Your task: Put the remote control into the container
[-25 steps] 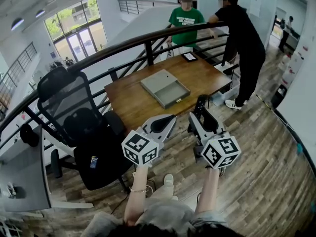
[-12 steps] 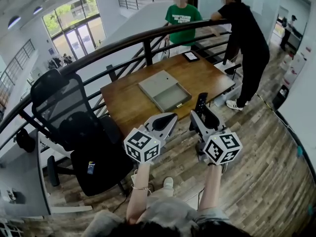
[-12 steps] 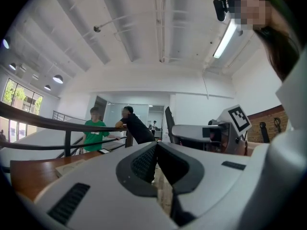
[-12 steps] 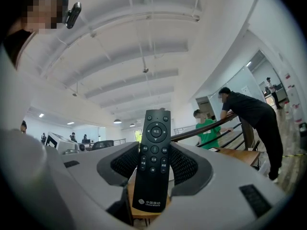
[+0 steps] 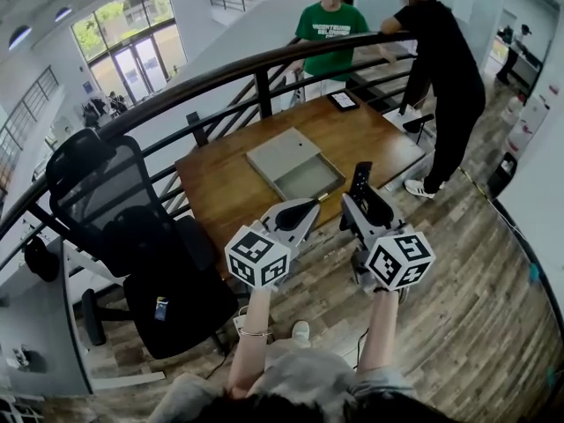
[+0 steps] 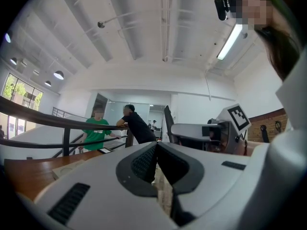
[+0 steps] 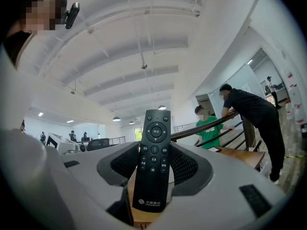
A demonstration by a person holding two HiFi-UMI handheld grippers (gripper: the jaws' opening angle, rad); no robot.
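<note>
Right gripper [image 7: 154, 153] clasps one remote control [image 5: 361, 176], half hidden in the head view; left gripper [image 6: 156, 150] closed, empty; one container [image 5: 293, 163] lies farther off.

**Both grippers closed in on the table**

Over the last second, the left gripper [image 5: 307, 207] and the right gripper [image 5: 364, 201] travelled forward together, side by side, and sank a little. In the head view the wooden table [image 5: 225, 188] drew nearer and lower in the picture. The top of the remote control [image 5: 361, 178] came up beside the right corner of the grey container [image 5: 271, 155], where earlier it had stood short of it. The black office chair [image 5: 92, 192] slid toward the left edge.
</note>
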